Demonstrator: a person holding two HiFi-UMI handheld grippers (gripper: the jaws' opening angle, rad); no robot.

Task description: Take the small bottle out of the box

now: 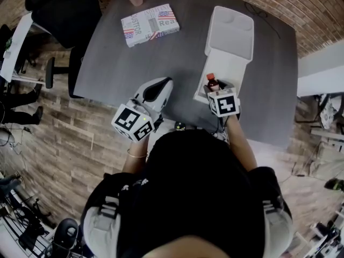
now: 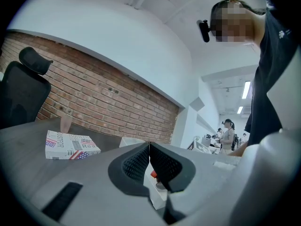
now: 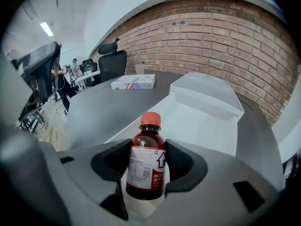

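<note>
The small dark-brown bottle, orange-capped and white-labelled, is upright over the near end of the open white box, whose lid lies folded back.

Bench: dark grey matt top, standing on a floor of wood-look planks in mixed brown and grey. Brick wall: exposed red brick behind the bench, under a smooth white ceiling that curves down to it, with bright strip lights in the open office area beyond. Seating: one black high-backed office chair with headrest, at the bench's far corner.
</note>
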